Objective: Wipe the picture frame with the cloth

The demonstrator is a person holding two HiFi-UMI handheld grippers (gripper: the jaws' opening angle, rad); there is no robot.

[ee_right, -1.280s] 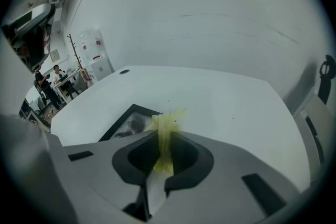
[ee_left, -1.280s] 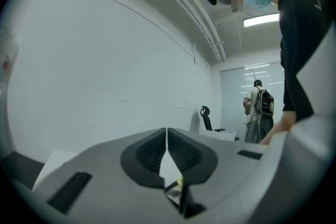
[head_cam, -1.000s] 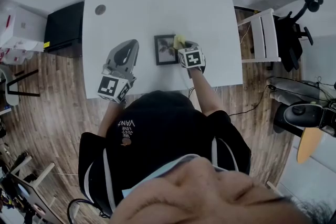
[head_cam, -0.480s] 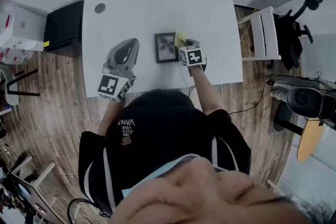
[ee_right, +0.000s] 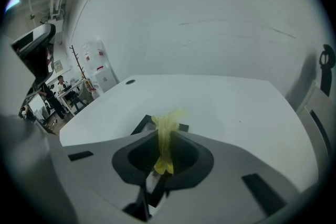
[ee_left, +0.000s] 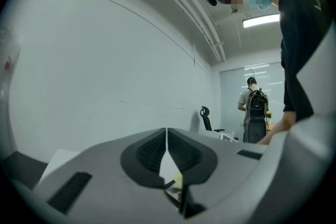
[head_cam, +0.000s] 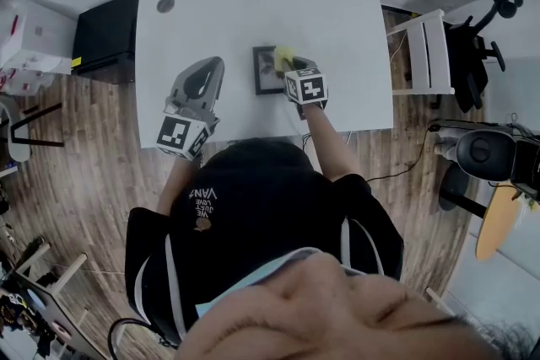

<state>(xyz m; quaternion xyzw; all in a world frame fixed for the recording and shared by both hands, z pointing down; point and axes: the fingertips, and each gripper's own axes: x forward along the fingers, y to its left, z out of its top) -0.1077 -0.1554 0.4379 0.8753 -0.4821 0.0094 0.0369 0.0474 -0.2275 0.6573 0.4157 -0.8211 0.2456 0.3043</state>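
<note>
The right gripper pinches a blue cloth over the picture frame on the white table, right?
No: the cloth is yellow, not blue, as the right gripper view shows. The right gripper pinches it over the picture frame on the white table.

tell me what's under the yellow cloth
The far right part of the black picture frame, lying on the white table. The right hand-held gripper, shut on the cloth, hides the frame area beneath.

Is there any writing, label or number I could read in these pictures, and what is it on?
"VAN", with smaller "WE JUST LOVE" beside it, upside down: on the person's black shirt.
Left tool and right tool: square patterns on their cubes, no words.
White boxes: red marks, too small to read.
</note>
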